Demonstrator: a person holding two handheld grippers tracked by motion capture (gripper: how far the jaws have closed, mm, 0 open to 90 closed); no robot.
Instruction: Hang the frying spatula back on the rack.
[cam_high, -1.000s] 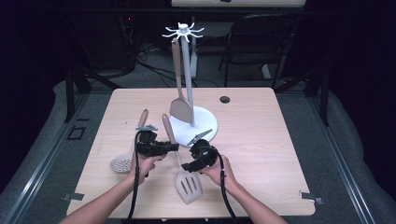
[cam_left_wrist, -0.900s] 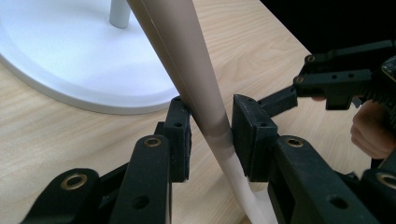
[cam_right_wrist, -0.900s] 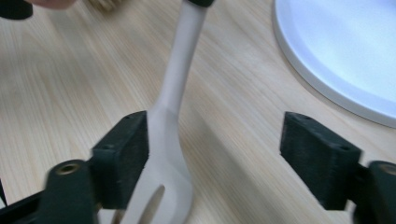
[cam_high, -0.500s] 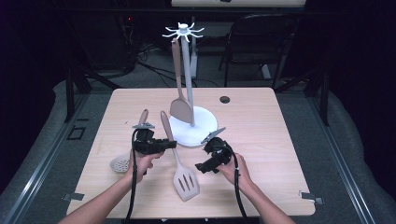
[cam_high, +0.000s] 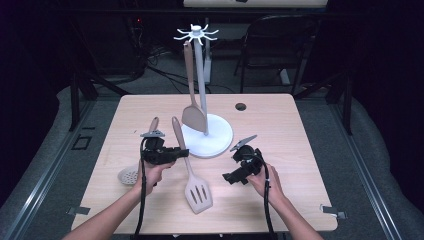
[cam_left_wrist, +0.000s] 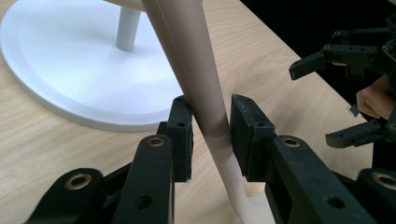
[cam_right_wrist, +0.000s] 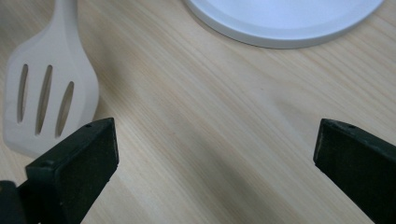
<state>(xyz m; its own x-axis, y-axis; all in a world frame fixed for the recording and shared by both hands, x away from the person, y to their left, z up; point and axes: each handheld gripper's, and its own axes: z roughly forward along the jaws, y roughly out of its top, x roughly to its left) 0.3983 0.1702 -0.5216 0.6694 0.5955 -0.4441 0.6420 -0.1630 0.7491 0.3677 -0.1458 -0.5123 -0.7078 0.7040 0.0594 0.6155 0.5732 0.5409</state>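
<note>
A beige slotted spatula (cam_high: 192, 175) lies on the table with its head toward me. My left gripper (cam_high: 181, 152) is shut on its handle (cam_left_wrist: 205, 93), one pad (cam_left_wrist: 184, 135) on each side of the shaft. To the right of the spatula head (cam_right_wrist: 46, 93), my right gripper (cam_high: 231, 168) hangs over bare wood. Its jaws have just been opening and now stand wide apart with nothing between them (cam_right_wrist: 215, 149). The left gripper view also catches the right gripper (cam_left_wrist: 348, 95) farther off, open.
A white utensil stand (cam_high: 215, 142) with a round base, a pole and a hook crown stands mid-table, with a solid beige spatula (cam_high: 192, 117) hanging on it. A skimmer spoon (cam_high: 129, 175) lies at the left. A small dark hole (cam_high: 240, 106) sits near the table's back edge.
My right gripper has pulled away to the right from the slotted spatula and opened wide. The left gripper has kept its grip on the handle and stayed in place.
</note>
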